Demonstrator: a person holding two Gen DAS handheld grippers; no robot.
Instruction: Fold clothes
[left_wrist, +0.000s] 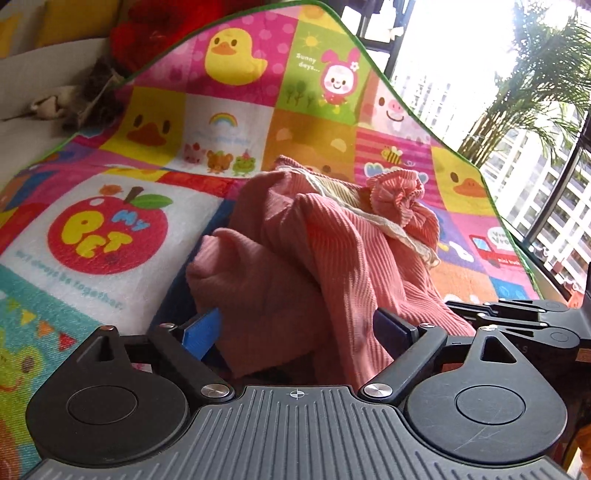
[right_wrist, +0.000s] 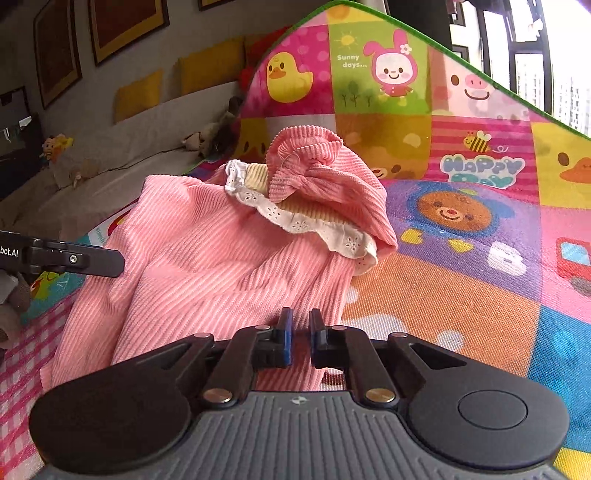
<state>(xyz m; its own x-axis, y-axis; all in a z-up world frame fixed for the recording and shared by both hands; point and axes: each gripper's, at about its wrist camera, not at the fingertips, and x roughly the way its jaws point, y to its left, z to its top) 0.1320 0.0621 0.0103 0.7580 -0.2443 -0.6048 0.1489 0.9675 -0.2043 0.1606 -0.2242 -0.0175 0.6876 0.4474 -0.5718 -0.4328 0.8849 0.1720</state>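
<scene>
A pink ribbed garment (left_wrist: 295, 258) with a white lace trim (right_wrist: 303, 218) and a ruffled cuff lies bunched on the colourful play mat (left_wrist: 110, 221). My left gripper (left_wrist: 295, 328) is open, its blue pads wide apart on either side of a thick fold of the garment. My right gripper (right_wrist: 300, 332) is shut on the garment's (right_wrist: 207, 258) near edge, a thin strip of pink cloth between its blue pads. The left gripper's black body (right_wrist: 66, 258) shows at the left edge of the right wrist view. The right gripper's body (left_wrist: 517, 317) shows at the right of the left wrist view.
The cartoon play mat (right_wrist: 461, 277) rises up behind the garment. A white sofa with yellow cushions (right_wrist: 140, 92) and soft toys stands to the left. Windows and a palm plant (left_wrist: 535, 92) are to the right. A pink checked cloth (right_wrist: 22, 369) lies at the near left.
</scene>
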